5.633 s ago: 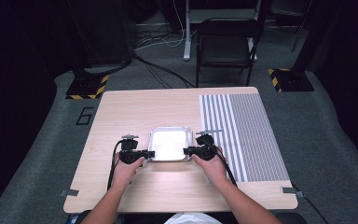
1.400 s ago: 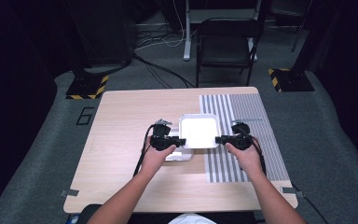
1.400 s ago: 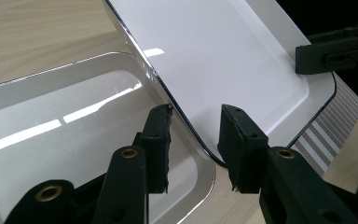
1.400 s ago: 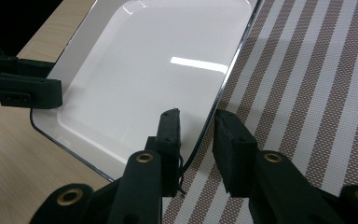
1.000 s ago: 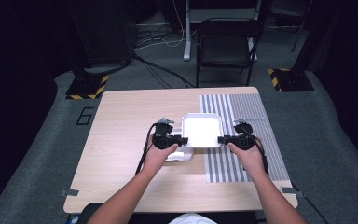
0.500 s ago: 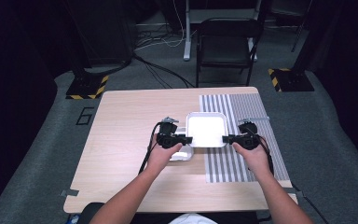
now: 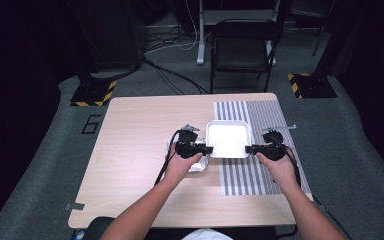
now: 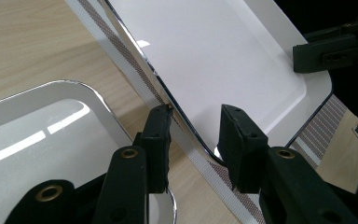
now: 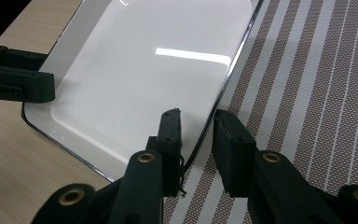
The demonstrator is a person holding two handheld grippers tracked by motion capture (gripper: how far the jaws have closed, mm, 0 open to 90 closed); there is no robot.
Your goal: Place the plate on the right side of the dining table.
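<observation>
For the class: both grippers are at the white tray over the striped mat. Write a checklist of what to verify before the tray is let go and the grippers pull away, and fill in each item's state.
1. White tray lies over the striped mat: mostly; its left edge reaches past the mat over bare wood. Not ok if it should sit fully on the mat.
2. Tray resting flat on the mat: cannot tell.
3. Left gripper straddles the tray's rim with a gap between its jaws: ok.
4. Right gripper likewise open around the opposite rim: ok.
5. Second tray beside the left gripper is apart from the white tray: ok.
</observation>
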